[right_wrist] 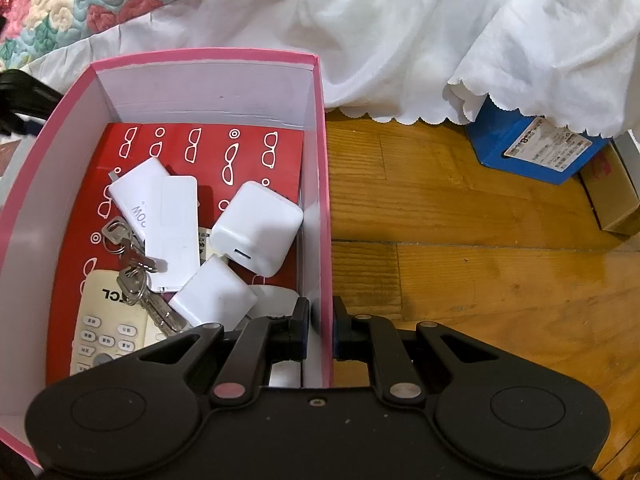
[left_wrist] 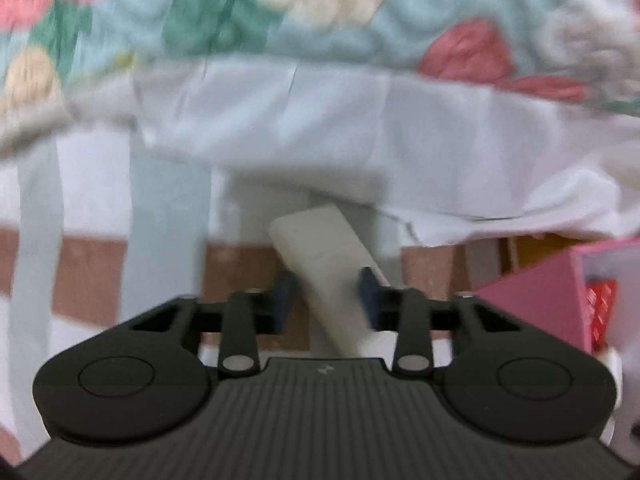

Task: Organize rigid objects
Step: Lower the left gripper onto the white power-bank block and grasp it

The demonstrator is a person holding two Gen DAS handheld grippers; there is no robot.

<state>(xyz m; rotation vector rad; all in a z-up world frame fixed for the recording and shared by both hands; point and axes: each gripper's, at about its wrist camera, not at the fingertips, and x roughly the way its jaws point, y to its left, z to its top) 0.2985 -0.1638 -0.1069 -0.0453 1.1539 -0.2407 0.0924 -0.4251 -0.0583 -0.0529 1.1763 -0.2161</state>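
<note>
Your left gripper (left_wrist: 328, 300) has its fingers pinching a slim white remote (left_wrist: 326, 276), while your right gripper (right_wrist: 321, 330) clamps the pink box's wall (right_wrist: 322, 216).

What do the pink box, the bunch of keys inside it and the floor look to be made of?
Pink box: probably cardboard, judging by its thin, straight walls, matte pink outside and white inside.
Keys: metal, silvery and shiny, on a ring.
Floor: seemingly wood boards with visible grain and seams, and a glossy sheen suggesting varnish.
</note>
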